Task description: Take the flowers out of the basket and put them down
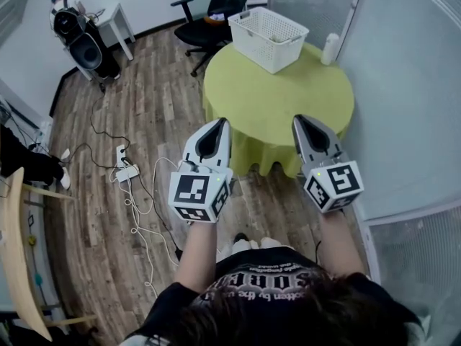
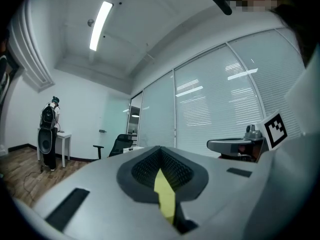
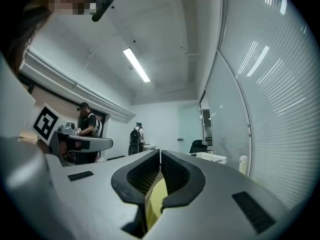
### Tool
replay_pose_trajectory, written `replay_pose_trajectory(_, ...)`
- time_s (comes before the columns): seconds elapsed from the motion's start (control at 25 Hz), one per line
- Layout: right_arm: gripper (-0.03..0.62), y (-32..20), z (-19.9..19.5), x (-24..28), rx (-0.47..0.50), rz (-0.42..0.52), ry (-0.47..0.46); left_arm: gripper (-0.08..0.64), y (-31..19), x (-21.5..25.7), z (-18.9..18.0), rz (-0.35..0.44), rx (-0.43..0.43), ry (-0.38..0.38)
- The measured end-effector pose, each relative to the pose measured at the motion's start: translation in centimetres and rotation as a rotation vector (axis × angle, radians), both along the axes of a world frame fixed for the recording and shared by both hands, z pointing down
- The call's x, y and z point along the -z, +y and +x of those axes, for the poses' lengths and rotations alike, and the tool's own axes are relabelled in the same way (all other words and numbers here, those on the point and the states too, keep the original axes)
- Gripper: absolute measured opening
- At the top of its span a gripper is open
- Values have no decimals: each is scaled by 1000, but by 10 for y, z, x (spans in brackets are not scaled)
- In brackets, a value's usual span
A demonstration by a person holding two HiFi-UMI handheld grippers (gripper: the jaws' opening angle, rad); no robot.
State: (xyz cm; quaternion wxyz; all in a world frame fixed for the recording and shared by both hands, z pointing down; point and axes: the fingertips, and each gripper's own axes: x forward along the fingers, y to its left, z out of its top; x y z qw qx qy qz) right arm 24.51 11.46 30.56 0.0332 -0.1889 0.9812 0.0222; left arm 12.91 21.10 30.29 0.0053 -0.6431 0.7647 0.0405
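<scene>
Basket (image 1: 268, 38) sits well ahead across table (image 1: 288, 99), nearer right gripper (image 1: 301, 120) than left gripper (image 1: 220, 122); both pairs of jaws pressed together, empty.

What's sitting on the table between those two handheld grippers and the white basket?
Nothing: in the head view only bare green tablecloth stretches from the left gripper and right gripper to the white basket.
</scene>
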Motion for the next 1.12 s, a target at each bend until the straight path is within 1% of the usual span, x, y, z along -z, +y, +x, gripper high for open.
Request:
replay_pose_trajectory(0.24,29,-3,-21,3,-45,-1,1,-3,1,3,-27,1,-29,-12)
replay_pose_trajectory(0.4,29,-5,-30,2,-79,-7,-4,-3,-1,5,-38,3,-58,-25)
replay_pose_trajectory(0.56,29,-7,-37,3,-103,-5,-11,-3,-2,7,-50,13,-69,-27)
replay_pose_trajectory(0.88,29,-19,-48,-3,-112,-24,-4,-3,-15,4,-62,20,-89,-4)
replay_pose_trajectory(1.12,29,-37,-76,-19,-97,-44,10,-3,-37,-7,-88,13,-87,11)
